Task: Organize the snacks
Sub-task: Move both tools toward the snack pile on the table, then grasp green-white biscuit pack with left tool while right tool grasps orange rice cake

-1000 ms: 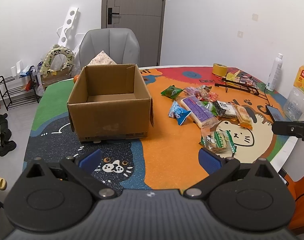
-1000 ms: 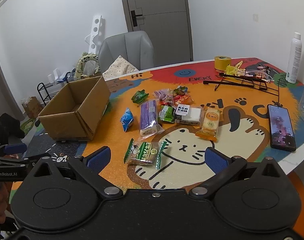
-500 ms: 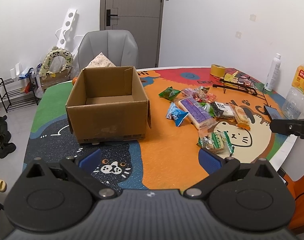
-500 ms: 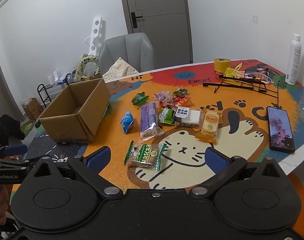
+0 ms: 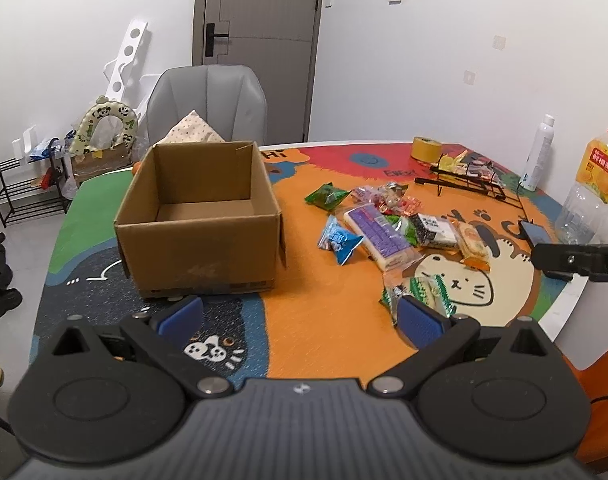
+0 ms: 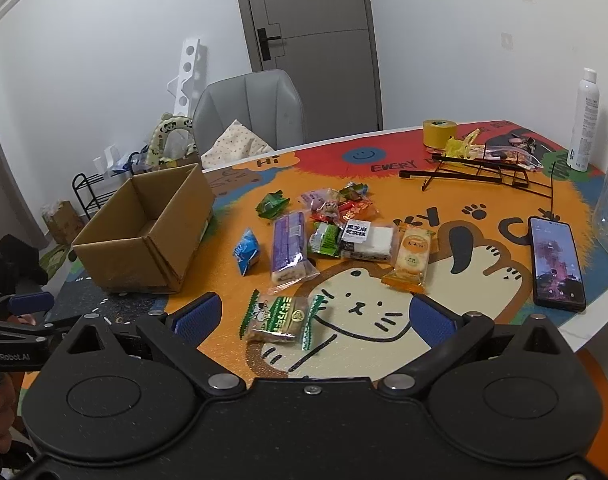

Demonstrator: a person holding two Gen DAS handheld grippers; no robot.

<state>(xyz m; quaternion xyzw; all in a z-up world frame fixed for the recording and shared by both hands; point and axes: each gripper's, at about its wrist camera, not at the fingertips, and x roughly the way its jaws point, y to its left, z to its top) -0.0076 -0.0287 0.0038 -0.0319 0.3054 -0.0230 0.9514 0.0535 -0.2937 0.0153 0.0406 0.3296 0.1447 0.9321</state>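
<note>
An open, empty cardboard box (image 5: pixel 199 236) (image 6: pixel 143 240) stands on the left of the table. Several snack packets lie to its right: a green-and-white packet (image 6: pixel 281 318) (image 5: pixel 424 292) nearest me, a purple packet (image 6: pixel 288 246) (image 5: pixel 380 232), a small blue packet (image 6: pixel 245 251) (image 5: pixel 338 238), an orange cracker packet (image 6: pixel 412 254) and a green bag (image 6: pixel 271 204). My left gripper (image 5: pixel 299 314) is open and empty, above the table in front of the box. My right gripper (image 6: pixel 312 314) is open and empty, just above the green-and-white packet.
A phone (image 6: pixel 556 262) lies near the right table edge. A black wire rack (image 6: pixel 476 170), a tape roll (image 6: pixel 439 132), a white spray bottle (image 6: pixel 584 120) and a juice bottle (image 5: pixel 592 184) stand at the back right. A grey chair (image 5: pixel 207 104) is behind the table.
Both grippers have moved slightly forward and lower toward the table. The jaws stay open and nothing on the table has moved.
</note>
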